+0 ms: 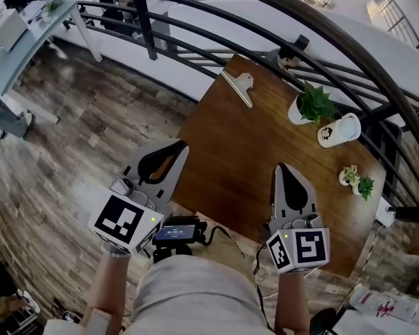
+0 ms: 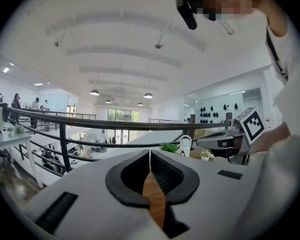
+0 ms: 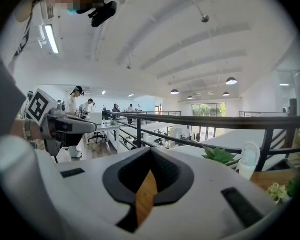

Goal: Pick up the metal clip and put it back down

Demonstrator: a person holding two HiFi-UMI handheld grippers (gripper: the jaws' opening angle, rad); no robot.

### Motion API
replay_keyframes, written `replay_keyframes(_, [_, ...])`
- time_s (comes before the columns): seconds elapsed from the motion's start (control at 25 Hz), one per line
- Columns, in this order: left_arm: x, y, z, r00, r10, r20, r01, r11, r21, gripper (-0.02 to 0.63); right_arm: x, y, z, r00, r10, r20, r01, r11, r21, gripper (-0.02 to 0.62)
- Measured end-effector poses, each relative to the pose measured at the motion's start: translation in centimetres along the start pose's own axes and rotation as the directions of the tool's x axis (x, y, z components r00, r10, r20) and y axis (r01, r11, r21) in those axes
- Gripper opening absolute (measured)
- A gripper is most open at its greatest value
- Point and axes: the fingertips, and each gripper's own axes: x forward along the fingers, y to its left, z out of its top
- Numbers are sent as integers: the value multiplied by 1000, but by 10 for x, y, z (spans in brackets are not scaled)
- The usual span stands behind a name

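The single metal clip lies flat at the far end of the wooden table, well apart from both grippers. The left gripper and the right gripper hover at the near edge, each with its jaws pressed together on nothing. On the table's right side stand three potted plants, one large and two small, and one white container
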Motion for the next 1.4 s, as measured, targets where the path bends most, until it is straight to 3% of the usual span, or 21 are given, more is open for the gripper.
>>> replay_keyframes(1.4, [-10, -9, 12, 1000, -6, 27, 6, 1000, 19, 14, -9, 6, 9, 1000, -1, 16, 1, 999, -35, 5])
